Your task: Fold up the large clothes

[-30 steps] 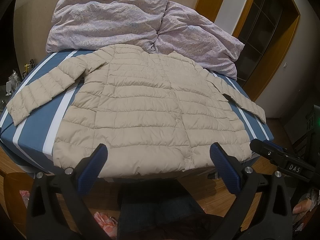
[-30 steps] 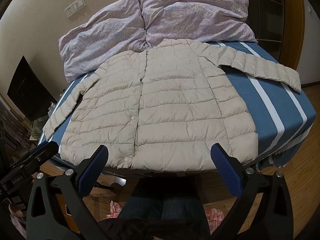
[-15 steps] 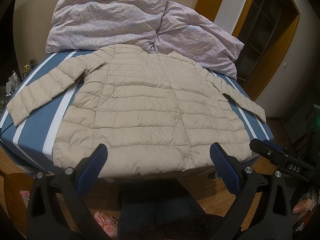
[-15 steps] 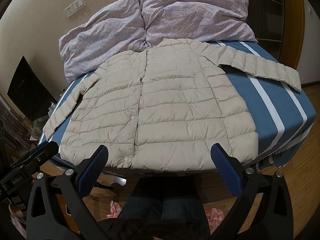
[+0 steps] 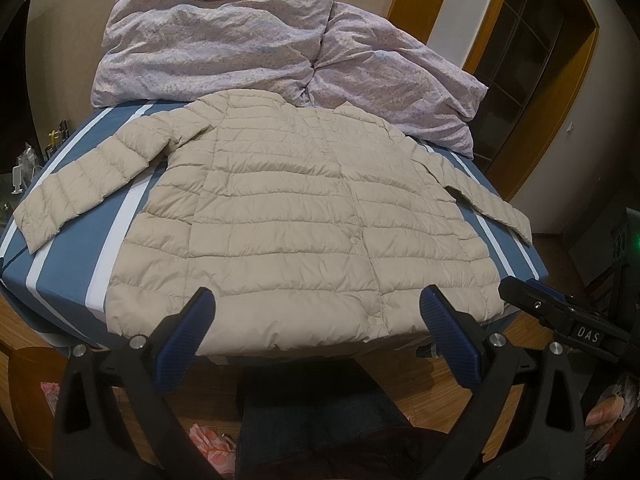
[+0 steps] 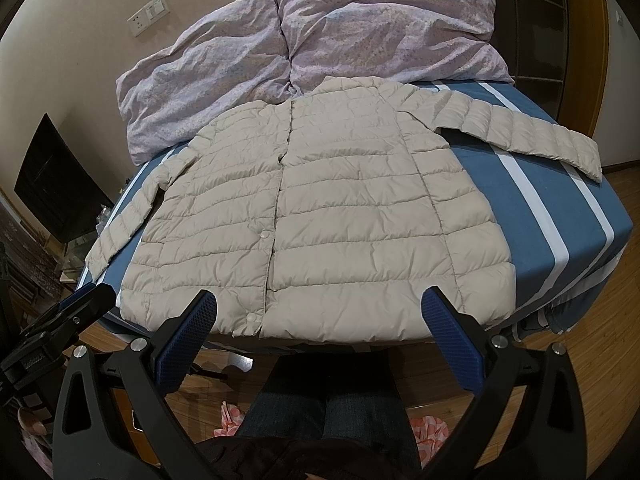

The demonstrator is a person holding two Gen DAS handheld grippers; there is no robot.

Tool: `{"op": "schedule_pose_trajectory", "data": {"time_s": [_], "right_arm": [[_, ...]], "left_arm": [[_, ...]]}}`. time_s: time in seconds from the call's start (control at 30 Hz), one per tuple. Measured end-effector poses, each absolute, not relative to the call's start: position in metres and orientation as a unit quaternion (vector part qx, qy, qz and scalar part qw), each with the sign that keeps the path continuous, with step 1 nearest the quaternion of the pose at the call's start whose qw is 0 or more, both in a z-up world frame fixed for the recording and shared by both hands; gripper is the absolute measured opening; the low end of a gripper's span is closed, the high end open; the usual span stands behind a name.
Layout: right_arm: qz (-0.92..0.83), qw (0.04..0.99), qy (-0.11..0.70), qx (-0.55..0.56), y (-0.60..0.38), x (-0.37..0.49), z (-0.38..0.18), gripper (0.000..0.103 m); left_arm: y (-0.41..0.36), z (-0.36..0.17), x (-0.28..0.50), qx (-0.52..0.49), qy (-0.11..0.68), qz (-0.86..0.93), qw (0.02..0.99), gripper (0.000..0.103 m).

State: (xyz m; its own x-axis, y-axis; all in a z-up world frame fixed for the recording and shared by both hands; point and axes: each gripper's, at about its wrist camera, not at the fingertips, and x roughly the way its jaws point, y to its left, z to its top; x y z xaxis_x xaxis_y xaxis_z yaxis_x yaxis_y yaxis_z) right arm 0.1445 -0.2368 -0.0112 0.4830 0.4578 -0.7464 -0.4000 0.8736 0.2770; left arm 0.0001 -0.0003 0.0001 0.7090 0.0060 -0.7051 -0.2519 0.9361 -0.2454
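Observation:
A beige quilted puffer jacket lies flat and buttoned on the blue-and-white striped bed, hem toward me, both sleeves spread outward. My left gripper hovers just short of the hem near the bed's front edge, open, holding nothing. My right gripper hangs likewise before the hem, open and empty. The right gripper's body shows at the right edge of the left wrist view. In the right wrist view the left gripper's body sits at the left edge.
A crumpled lilac duvet is piled at the head of the bed behind the collar. A person's legs in dark trousers stand at the bed's foot on wooden floor. A wooden door frame stands right; a dark screen stands left.

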Motion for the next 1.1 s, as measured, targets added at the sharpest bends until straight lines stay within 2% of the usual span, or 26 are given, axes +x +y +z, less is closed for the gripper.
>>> {"op": "schedule_pose_trajectory", "data": {"time_s": [0.9,1.1], "right_arm": [[0.242,0.862,0.443,0.034,-0.241,0.153,-0.019,0.102],[0.215,0.871,0.440,0.032,-0.240,0.175,-0.022,0.102]], "left_arm": [[0.001,0.000,0.001,-0.164,0.375,0.072,0.910,0.101],[0.016,-0.014,0.032,-0.161,0.386,0.081,0.905,0.101]]}}
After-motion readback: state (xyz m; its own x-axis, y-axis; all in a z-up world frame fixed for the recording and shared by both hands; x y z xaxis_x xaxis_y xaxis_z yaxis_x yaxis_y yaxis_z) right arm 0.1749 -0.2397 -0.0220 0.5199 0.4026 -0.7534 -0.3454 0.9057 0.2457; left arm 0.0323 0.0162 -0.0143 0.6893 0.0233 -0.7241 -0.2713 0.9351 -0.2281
